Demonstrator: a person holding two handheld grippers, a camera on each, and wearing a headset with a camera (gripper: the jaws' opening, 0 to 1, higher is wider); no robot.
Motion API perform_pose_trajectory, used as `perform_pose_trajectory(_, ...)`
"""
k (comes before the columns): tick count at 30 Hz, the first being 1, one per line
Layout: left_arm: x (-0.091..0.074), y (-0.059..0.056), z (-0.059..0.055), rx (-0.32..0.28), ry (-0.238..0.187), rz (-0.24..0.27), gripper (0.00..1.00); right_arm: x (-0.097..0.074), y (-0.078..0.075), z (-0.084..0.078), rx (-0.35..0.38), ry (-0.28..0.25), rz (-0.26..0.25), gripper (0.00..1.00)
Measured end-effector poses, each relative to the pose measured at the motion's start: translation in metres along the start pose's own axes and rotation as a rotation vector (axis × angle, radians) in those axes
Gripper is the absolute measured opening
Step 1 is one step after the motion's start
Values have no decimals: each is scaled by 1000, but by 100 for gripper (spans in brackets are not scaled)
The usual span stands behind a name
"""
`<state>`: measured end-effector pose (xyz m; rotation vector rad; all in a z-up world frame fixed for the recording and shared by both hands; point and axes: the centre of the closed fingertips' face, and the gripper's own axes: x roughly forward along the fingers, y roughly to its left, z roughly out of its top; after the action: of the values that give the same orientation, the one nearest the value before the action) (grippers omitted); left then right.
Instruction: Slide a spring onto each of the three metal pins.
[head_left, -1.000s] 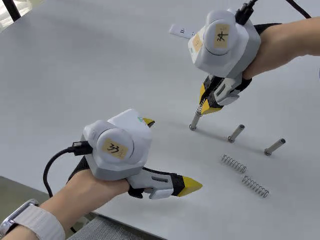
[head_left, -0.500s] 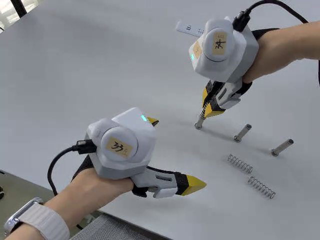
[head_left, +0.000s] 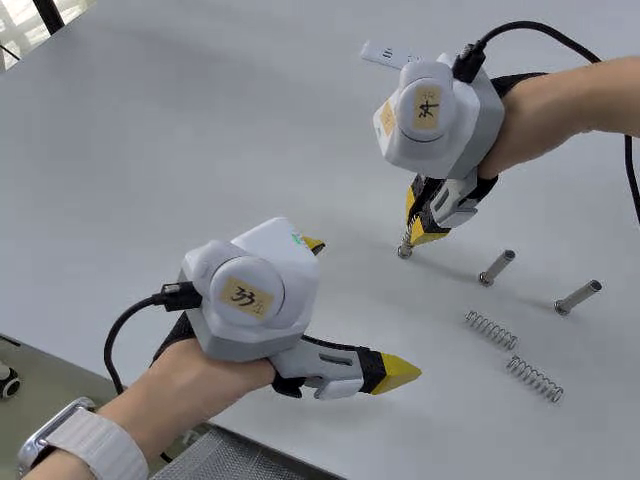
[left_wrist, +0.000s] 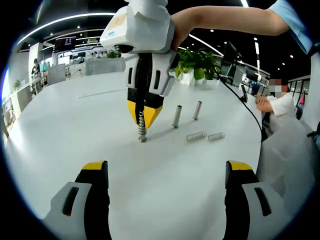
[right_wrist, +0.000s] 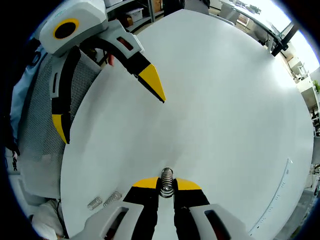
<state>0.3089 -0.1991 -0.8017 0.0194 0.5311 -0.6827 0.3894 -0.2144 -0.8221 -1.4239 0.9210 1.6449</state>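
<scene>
You are pinching the first spring (right_wrist: 166, 181) between the drawn-together jaws of your right gripper (head_left: 420, 238), right over the leftmost pin (head_left: 405, 250). This pin is standing out in the open of the workbench (head_left: 200, 120), well back from its near edge. In the left gripper view the coils are running down around that pin almost to its foot, so by my reading the spring is already going on. The jaws are covering its upper turns, though, and I cannot tell whether it is seated all the way.

Your left gripper (left_wrist: 167, 166) is carrying nothing. Its jaws are spread wide and it is hovering over the workbench close to the near edge, well apart from the pins.

The rest of the job is waiting for you. The middle pin (head_left: 497, 267) and the right-hand pin (head_left: 578, 297) are both standing bare in a row with the first. The nearer loose spring (head_left: 492, 330) and the farther loose spring (head_left: 534, 379) are lying flat between those two pins and the near edge, apart from each other and touching neither pin.

So you are working through the first of three fittings. No pin is yet wearing a spring that you have let go of, and two whole pick-and-slide rounds are remaining after this one.
</scene>
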Motion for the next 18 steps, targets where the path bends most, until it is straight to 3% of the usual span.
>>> perform_pose_trajectory(18,0,0,0,-2,0,-1,96,14,1,-4,8,17,-4,7)
